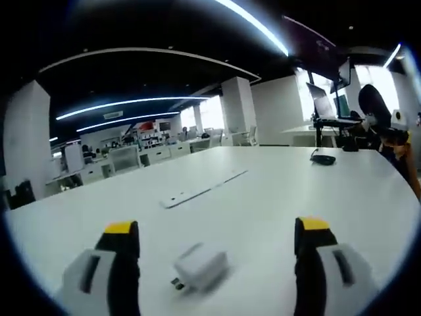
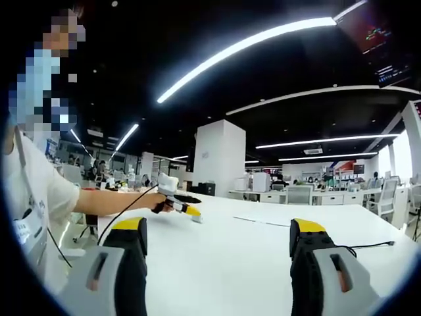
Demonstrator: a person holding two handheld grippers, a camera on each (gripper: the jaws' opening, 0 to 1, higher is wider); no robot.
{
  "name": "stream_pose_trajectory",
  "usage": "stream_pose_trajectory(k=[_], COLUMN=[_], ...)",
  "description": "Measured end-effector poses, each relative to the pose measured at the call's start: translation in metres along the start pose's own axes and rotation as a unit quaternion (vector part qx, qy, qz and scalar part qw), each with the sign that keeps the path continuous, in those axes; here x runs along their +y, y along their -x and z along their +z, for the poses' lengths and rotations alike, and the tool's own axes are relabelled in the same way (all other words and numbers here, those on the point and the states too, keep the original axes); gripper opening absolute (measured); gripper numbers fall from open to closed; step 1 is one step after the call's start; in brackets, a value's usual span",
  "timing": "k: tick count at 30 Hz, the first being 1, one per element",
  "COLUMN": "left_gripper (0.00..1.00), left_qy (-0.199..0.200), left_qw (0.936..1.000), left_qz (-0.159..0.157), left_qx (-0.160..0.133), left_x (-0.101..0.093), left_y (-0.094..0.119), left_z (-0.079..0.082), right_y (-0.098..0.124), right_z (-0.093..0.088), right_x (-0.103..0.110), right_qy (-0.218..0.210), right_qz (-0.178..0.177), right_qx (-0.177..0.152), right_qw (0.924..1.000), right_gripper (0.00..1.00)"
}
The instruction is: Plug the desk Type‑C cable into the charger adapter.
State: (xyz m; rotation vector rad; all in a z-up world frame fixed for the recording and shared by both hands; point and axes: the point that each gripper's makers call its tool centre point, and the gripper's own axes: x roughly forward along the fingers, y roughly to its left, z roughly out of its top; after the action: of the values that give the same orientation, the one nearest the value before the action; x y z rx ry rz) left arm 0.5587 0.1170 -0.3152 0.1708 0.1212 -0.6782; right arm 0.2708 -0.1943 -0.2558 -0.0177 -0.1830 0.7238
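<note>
Your left tongs (image 1: 217, 247) stand open around the white charger adapter (image 1: 200, 266) lying on the desk (image 1: 263, 191), untouched, while your right tongs (image 2: 217, 247) gape empty near the black Type-C cable (image 2: 368, 247).

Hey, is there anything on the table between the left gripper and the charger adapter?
Nothing visible. In the left gripper view the white charger adapter lies on the white table between the open jaws of the left gripper, prongs pointing toward the camera, with only bare tabletop around it. The flat white strip lies farther away, beyond the adapter.
</note>
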Motion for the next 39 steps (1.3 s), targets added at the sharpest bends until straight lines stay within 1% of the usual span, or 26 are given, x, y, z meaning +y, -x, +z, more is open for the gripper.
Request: stream_pose_trajectory(k=[4, 9, 13, 16, 20, 22, 24, 25, 28, 30, 34, 39], left_gripper=[0.98, 0.95, 0.90, 0.86, 0.82, 0.79, 0.74, 0.71, 0.67, 0.62, 0.53, 0.45], left_qy=[0.002, 0.002, -0.009, -0.001, 0.005, 0.007, 0.006, 0.006, 0.006, 0.007, 0.006, 0.005], left_qw=[1.0000, 1.0000, 0.9994, 0.9990, 0.9986, 0.9984, 0.9982, 0.9983, 0.9984, 0.9982, 0.9980, 0.9977], left_qz=[0.005, 0.005, -0.006, -0.005, -0.003, -0.003, -0.003, -0.001, 0.003, 0.003, 0.000, -0.013], left_qx=[0.005, 0.007, 0.034, 0.045, 0.053, 0.056, 0.060, 0.059, 0.057, 0.059, 0.063, 0.066], left_x=[0.008, 0.008, 0.006, 0.013, 0.019, 0.021, 0.021, 0.022, 0.023, 0.024, 0.024, 0.020], left_y=[-0.003, -0.003, -0.007, -0.010, -0.012, -0.013, -0.013, -0.013, -0.013, -0.014, -0.015, -0.014], left_z=[-0.007, -0.009, -0.025, -0.033, -0.038, -0.040, -0.042, -0.041, -0.041, -0.042, -0.044, -0.044], right_y=[0.000, 0.000, 0.000, 0.000, 0.000, 0.000, 0.000, 0.000, 0.000, 0.000, 0.000, 0.000], right_z=[-0.001, -0.001, -0.001, -0.001, -0.001, -0.001, -0.002, -0.002, -0.002, -0.002, -0.001, 0.000], right_x=[-0.002, -0.002, 0.000, 0.000, -0.001, -0.002, -0.003, -0.003, -0.003, -0.004, -0.006, -0.006], right_qy=[0.000, 0.000, 0.002, 0.003, 0.003, 0.003, 0.003, 0.002, 0.002, 0.003, 0.002, 0.004], right_qz=[-0.003, -0.003, -0.003, -0.003, -0.004, -0.004, -0.005, -0.005, -0.004, -0.004, -0.007, -0.007], right_qx=[0.002, 0.002, 0.002, 0.002, 0.002, 0.002, 0.002, 0.002, 0.002, 0.002, 0.001, 0.000], right_qw=[1.0000, 1.0000, 1.0000, 1.0000, 1.0000, 1.0000, 1.0000, 1.0000, 1.0000, 1.0000, 1.0000, 1.0000], right_gripper=[0.91, 0.91, 0.91, 0.91, 0.91, 0.91, 0.91, 0.91, 0.91, 0.91, 0.91, 0.91])
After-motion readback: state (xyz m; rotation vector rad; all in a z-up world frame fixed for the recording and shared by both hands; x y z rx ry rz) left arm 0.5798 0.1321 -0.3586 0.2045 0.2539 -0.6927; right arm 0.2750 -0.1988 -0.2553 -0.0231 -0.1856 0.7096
